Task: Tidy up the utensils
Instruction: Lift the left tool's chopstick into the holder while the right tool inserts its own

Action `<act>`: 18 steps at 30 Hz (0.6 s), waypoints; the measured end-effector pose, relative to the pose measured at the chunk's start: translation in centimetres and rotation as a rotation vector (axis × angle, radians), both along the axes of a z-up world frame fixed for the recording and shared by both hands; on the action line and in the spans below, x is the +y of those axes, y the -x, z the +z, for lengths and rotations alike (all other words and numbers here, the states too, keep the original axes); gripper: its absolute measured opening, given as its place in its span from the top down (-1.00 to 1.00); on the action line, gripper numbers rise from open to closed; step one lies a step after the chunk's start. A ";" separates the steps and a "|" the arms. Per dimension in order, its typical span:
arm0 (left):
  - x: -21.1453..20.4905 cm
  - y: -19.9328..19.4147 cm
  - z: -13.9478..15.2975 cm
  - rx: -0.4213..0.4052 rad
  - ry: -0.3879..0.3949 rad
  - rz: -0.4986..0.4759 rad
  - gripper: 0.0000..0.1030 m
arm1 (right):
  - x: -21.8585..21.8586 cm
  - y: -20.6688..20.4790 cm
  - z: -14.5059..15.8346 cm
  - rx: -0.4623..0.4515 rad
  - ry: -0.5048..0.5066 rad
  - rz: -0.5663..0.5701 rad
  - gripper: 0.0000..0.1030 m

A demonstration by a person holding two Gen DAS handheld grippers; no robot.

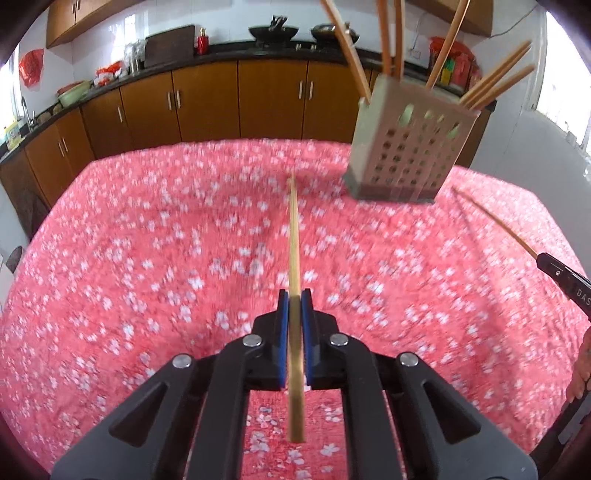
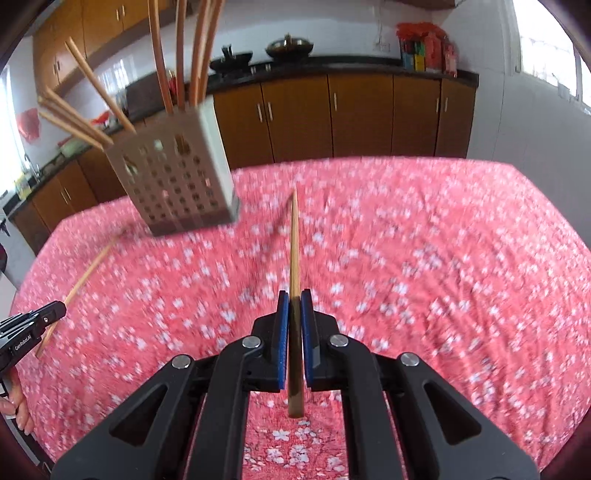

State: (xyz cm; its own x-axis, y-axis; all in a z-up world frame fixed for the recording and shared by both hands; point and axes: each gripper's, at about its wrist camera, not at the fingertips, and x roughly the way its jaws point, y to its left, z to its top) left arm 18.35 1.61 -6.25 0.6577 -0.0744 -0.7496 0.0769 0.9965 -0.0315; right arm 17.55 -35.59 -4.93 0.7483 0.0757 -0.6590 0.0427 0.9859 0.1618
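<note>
My left gripper (image 1: 294,295) is shut on a bamboo chopstick (image 1: 293,236) that points forward above the pink flowered tablecloth (image 1: 147,240). My right gripper (image 2: 294,295) is likewise shut on a second chopstick (image 2: 294,243). A beige perforated utensil holder (image 1: 410,147) stands at the far right in the left wrist view, with several chopsticks sticking out of its top. In the right wrist view the holder (image 2: 177,181) is at the far left. Each gripper shows at the other view's edge: the right gripper (image 1: 550,266) with its chopstick (image 1: 491,219), the left gripper (image 2: 55,310) with its chopstick (image 2: 88,271).
Brown kitchen cabinets (image 1: 207,99) under a dark counter run along the far wall behind the table. Woks (image 1: 273,31) and red packages (image 2: 424,48) sit on the counter. A person's fingers (image 2: 16,406) show at the left edge of the right wrist view.
</note>
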 end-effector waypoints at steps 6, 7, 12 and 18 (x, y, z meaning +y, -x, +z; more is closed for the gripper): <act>-0.1 1.0 3.6 -0.087 0.028 -0.012 0.84 | -0.3 0.4 2.1 -0.075 0.002 -0.013 0.85; -0.3 1.0 4.3 -0.103 0.032 -0.013 0.84 | -0.4 0.5 2.5 -0.089 0.001 -0.014 0.85; -0.7 1.3 7.6 -0.190 0.065 -0.018 0.84 | -0.8 1.1 4.6 -0.162 -0.012 -0.022 0.85; -0.8 1.6 10.0 -0.258 0.086 -0.026 0.85 | -0.9 1.6 6.4 -0.223 -0.021 -0.024 0.85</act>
